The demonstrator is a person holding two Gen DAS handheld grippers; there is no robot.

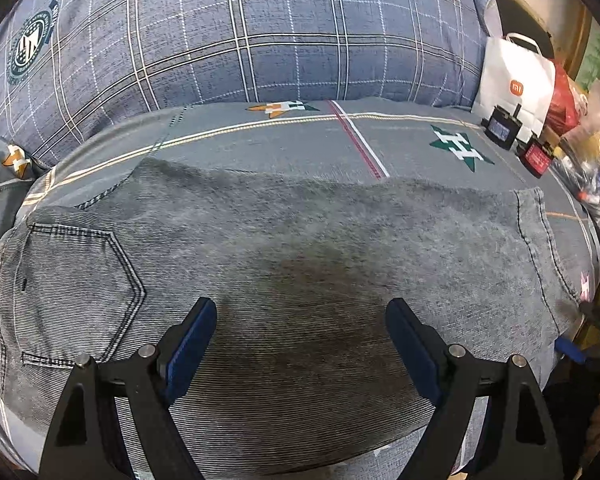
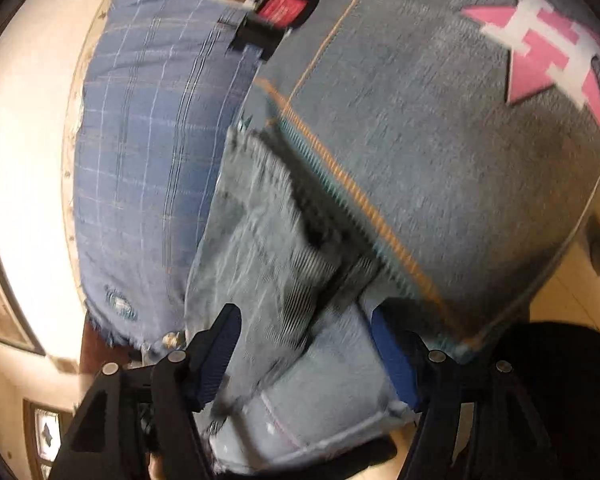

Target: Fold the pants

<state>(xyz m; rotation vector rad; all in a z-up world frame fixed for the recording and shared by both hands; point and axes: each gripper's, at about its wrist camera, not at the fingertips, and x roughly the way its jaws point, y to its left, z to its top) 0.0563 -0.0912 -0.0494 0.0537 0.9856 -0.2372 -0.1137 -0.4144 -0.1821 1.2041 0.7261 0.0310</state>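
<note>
My left gripper (image 1: pixel 300 340) is wide open and holds nothing. It points down at the middle of the pants (image 1: pixel 284 248), which lie just under it on the bed (image 1: pixel 411 136).

My right gripper (image 2: pixel 305 352) is open too. Pants cloth shows between its two fingers, but the pads do not press on it, so I am not holding it.

The pants are gray jeans. They lie flat and stretched out sideways across the near part of the bed. The back pocket (image 1: pixel 76 288) is at the left end, near the left edge of the bed. The leg hem (image 1: pixel 535 236) is at the right end, near the right edge of the bed.

So the long way of the pants runs from my left side to my right side. My left gripper is nearer the pocket end. My right gripper is at the hem end, by the near right corner of the bed. I think each one should take its own end to fold.

The right view is blurry, so I cannot tell how the cloth edges lie there. The near edge of the pants is cut off behind my left gripper's fingers. A big plaid pillow (image 1: pixel 260 32) sits at the far side of the bed.
</note>
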